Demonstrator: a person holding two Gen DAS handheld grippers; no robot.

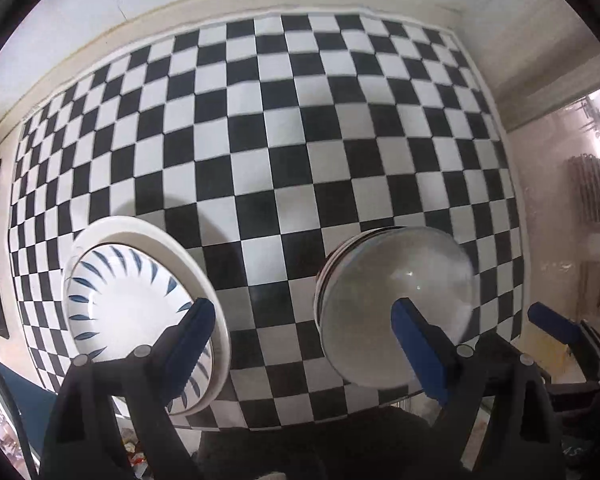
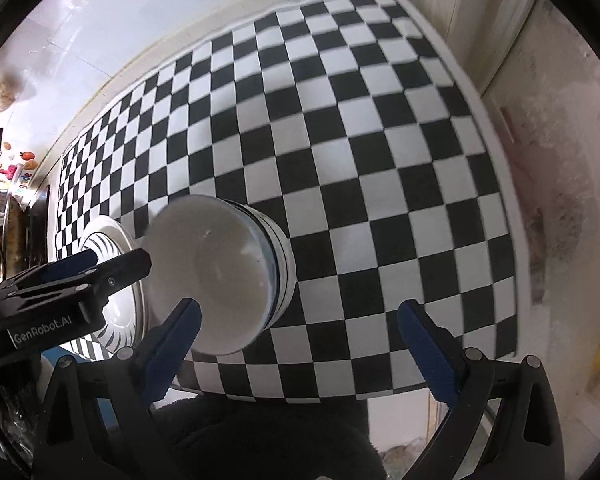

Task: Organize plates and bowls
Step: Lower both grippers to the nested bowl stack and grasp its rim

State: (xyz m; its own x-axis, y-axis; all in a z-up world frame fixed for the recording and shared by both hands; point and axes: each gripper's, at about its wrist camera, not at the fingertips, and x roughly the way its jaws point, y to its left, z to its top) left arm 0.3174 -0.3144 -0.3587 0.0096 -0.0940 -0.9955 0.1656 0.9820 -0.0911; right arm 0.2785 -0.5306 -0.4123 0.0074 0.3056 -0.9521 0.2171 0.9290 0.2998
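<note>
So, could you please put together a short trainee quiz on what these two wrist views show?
1. True or false: the left tool is shut on the blue-leaf bowl.
2. What does the blue-leaf bowl sit in?
A. a white plate
B. a wire rack
C. a sink
3. What pattern is on the cloth under the dishes?

Key:
1. False. Its jaws stand open above the cloth, with nothing between them.
2. A, the white plate.
3. Black and white checks. The stack of bowls stands on it too, by the open right tool.
</note>
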